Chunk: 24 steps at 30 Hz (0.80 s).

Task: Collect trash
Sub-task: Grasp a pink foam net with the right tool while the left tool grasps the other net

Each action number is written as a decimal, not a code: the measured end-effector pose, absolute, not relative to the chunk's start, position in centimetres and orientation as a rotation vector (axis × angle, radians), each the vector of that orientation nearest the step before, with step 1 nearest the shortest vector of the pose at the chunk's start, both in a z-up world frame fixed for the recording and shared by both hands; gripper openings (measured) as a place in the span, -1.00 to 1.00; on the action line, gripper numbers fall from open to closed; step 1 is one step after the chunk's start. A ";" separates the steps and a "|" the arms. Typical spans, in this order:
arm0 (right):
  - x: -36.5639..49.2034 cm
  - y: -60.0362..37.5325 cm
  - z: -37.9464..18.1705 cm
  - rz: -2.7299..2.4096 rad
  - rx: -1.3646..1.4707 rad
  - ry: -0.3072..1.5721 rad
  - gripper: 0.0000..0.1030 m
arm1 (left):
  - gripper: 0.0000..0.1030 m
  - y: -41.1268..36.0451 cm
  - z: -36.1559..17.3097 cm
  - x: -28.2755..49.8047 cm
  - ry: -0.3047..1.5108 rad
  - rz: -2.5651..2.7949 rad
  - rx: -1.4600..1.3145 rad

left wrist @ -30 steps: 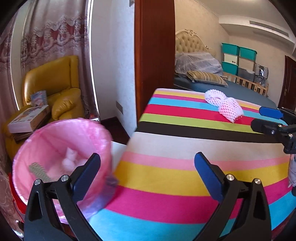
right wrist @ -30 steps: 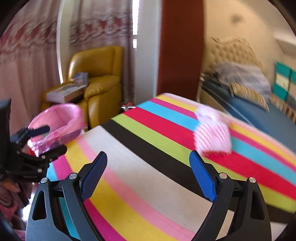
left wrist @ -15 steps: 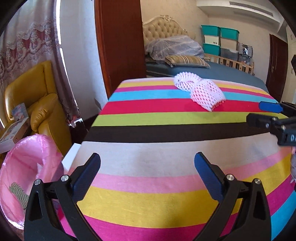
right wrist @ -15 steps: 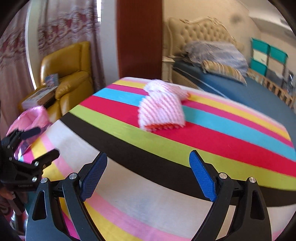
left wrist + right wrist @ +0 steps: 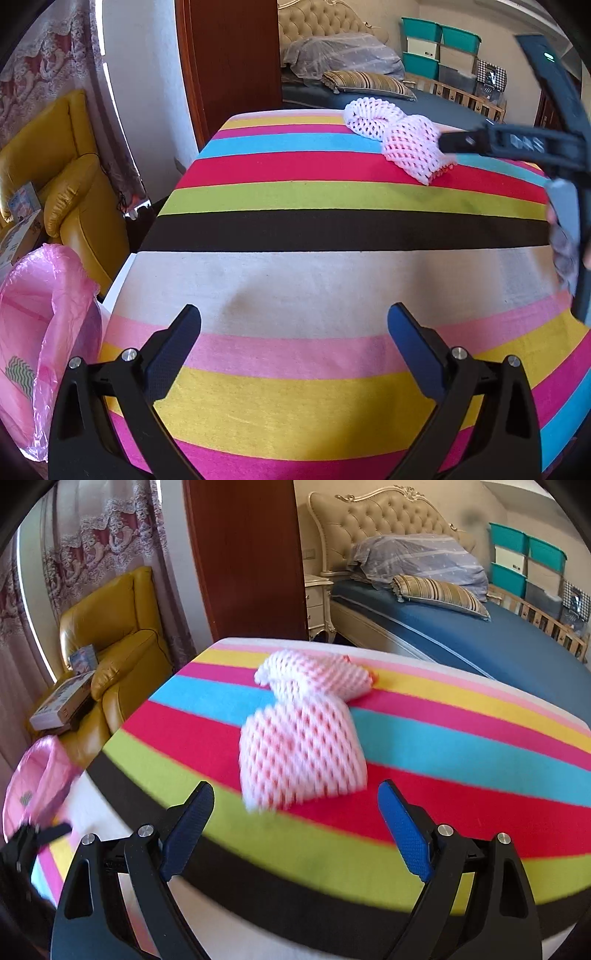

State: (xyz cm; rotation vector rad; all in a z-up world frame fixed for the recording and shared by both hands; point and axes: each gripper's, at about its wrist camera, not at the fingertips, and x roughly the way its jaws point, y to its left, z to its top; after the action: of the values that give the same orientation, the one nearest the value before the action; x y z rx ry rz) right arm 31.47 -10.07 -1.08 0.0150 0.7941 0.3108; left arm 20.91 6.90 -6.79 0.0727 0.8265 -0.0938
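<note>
My right claw is wide open with nothing in it — the pink foam net lies just ahead of it on the striped desk. My left claw is open and empty too. The pink trash bag sits beside the desk's left edge.

Foam net motion-blurred in right wrist view, pink bin bag cut off at left edge

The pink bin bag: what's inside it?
Inside the pink bin bag, a scrap with a green zigzag pattern shows through near the bottom. The bag's wall and the picture's edge hide the rest.
</note>
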 end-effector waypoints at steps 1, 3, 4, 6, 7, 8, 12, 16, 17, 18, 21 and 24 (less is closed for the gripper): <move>32.1 -10.1 -1.0 0.314 0.025 0.796 0.64 | 0.89 7.0 -6.8 20.9 0.827 -0.098 0.067; 33.6 -10.3 -1.1 0.310 0.044 0.800 0.64 | 0.89 7.3 -6.8 21.0 0.833 -0.102 0.051; 34.3 -10.5 -1.2 0.307 0.052 0.804 0.64 | 0.89 7.4 -6.8 21.0 0.834 -0.103 0.045; 35.3 -11.0 -1.8 0.330 0.078 0.834 0.64 | 0.89 7.5 -6.7 20.9 0.829 -0.113 0.034; 35.8 -11.2 -2.3 0.351 0.093 0.860 0.64 | 0.89 7.5 -6.7 20.8 0.821 -0.125 0.028; 36.1 -11.2 -2.6 0.364 0.099 0.877 0.64 | 0.89 7.6 -6.5 20.7 0.810 -0.139 0.018; 36.3 -11.4 -3.8 0.450 0.127 0.914 0.38 | 0.90 7.7 -5.7 21.2 0.799 -0.206 -0.031; 34.4 -12.5 -3.1 0.528 0.158 0.839 0.04 | 0.91 7.4 -4.5 24.0 0.788 -0.194 -0.052; 34.0 -12.7 -2.8 0.532 0.151 0.824 -0.06 | 0.91 7.2 -4.2 25.1 0.788 -0.186 -0.053; 33.5 -13.0 -2.5 0.534 0.139 0.809 -0.19 | 0.91 7.0 -4.1 25.9 0.789 -0.185 -0.059; 31.9 -15.2 -1.5 0.494 0.110 0.762 -0.41 | 0.91 5.3 -3.6 29.0 0.798 -0.204 -0.085; 31.2 -18.0 -0.8 0.446 0.134 0.735 -0.41 | 0.91 3.1 -3.3 32.2 0.785 -0.223 -0.120</move>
State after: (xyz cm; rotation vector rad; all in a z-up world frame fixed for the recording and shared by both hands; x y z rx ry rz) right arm 31.16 -17.95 -0.77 0.1340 0.7351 0.4462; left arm 32.25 3.12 -3.32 -0.1198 0.7849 -0.2225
